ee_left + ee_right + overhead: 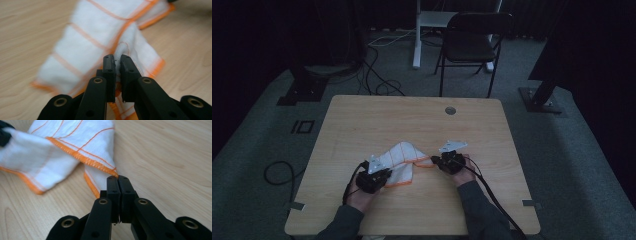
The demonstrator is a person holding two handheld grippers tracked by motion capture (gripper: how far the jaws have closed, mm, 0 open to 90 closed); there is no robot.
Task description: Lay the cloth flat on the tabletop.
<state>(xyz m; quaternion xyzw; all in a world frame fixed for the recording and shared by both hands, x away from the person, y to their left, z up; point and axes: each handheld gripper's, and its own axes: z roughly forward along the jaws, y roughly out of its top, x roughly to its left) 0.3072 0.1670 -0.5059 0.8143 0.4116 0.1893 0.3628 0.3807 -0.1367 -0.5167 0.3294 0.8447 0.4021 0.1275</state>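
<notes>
The left hand-held gripper (379,172) has its jaws pinched narrow on a raised fold of the white cloth with orange stripes (399,159); in the left gripper view that fold of cloth (100,40) stands up between the two black tips of the hand-held gripper (117,62), and the rest spreads away flat on the table. The right hand-held gripper (443,161) has its jaws pressed together on an orange-hemmed corner of the same cloth; in the right gripper view the hem (82,157) runs right down into the closed tips of the hand-held gripper (117,180), and the corner is lifted slightly off the wood.

The cloth lies rumpled between the two grippers, in the near half of the table (362,120), about midway between its left and right edges. One end is bunched toward the left gripper, and a thin orange edge stretches toward the right one.

Both forearms come in over the near edge in dark sleeves. The left hand (362,192) angles up and rightward; the right hand (464,175) angles up and leftward, so the grippers point roughly toward each other. A black cable (497,200) trails back from the right gripper along the sleeve.

A small round grommet (450,110) sits near the far edge. Beyond the table stands a dark folding chair (472,42) on the carpet.
</notes>
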